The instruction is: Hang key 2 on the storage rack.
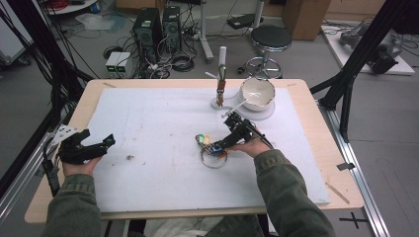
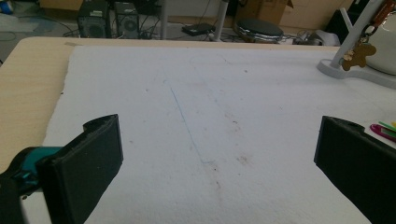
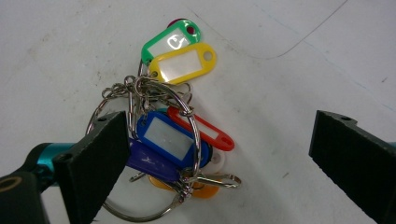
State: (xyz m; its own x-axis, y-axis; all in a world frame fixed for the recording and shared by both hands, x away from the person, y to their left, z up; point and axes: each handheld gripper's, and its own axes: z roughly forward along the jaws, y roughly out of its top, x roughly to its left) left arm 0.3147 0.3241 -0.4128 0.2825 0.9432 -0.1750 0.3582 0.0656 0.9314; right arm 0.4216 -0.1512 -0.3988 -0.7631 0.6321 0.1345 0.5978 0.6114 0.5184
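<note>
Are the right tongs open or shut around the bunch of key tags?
Open. In the right gripper view the right tongs stand with jaws wide apart, and the bunch of key tags lies on the white mat between them, ungripped.

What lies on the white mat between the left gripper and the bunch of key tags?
Nothing but bare white mat with small stains: the high view shows it between the left gripper and the bunch of key tags.
</note>
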